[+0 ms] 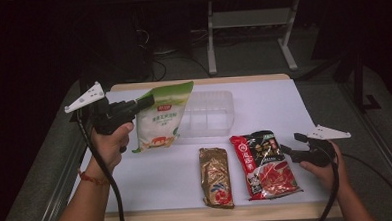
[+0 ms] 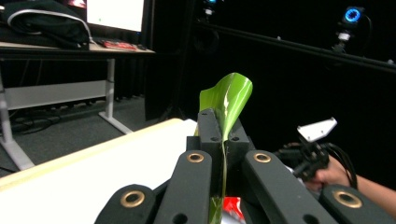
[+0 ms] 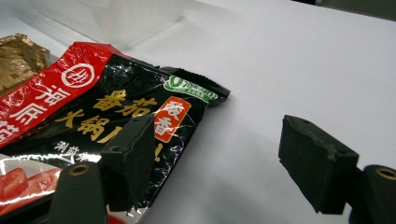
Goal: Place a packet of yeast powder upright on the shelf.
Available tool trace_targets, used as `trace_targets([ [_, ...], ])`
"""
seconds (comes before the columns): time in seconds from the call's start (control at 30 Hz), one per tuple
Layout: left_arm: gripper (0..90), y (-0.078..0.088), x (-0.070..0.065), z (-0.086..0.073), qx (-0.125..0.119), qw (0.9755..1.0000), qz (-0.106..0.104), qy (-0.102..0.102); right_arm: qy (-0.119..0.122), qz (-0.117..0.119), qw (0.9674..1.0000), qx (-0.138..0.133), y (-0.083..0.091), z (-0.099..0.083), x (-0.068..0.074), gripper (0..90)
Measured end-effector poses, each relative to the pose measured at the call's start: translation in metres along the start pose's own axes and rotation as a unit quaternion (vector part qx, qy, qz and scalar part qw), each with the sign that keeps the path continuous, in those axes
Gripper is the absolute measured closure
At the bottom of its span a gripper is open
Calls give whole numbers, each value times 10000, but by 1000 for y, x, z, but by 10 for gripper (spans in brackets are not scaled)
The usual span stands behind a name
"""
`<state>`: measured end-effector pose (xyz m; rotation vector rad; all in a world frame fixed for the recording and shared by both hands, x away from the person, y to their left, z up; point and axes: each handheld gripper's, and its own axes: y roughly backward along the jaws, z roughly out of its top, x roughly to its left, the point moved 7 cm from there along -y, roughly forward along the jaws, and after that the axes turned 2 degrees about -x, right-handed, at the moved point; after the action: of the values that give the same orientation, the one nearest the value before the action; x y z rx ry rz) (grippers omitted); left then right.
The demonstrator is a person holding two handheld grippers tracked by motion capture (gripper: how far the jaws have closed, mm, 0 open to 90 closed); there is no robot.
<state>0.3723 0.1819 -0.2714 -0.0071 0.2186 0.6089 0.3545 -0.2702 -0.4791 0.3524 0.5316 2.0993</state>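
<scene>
The clear bin on the table holds nothing. The left gripper pinches a green-topped white bag aloft. The right gripper gapes wide beside the red-and-black packet.

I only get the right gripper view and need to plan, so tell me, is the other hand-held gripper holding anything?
Observer: Yes, the left hand-held gripper is shut on a white pouch with a green top, lifted off the table.
Operator: Anything beyond the red and black packet?
Observer: A clear plastic bin sits behind it.
Operator: And that gold thing?
Observer: A gold foil packet, lying left of the red and black packet.
</scene>
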Motion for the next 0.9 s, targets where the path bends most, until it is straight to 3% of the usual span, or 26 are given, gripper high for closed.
trace_targets([
  [0.2,900,-23,16,4,-80,9996,139,218,1,-2,10000,-11,0,0,0,264],
  [0.4,900,-44,29,4,-167,9987,356,309,8,3,10000,-5,0,-1,-1,265],
  [0.6,900,-63,44,0,-131,9968,717,322,3,-17,10000,-9,0,-1,-2,267],
  [0.8,900,-80,60,-5,-290,9934,992,499,22,-19,10000,-12,1,-1,-2,266],
  [0.9,900,-88,63,-8,-318,9923,1101,478,7,-21,10000,-29,2,-1,-3,266],
])
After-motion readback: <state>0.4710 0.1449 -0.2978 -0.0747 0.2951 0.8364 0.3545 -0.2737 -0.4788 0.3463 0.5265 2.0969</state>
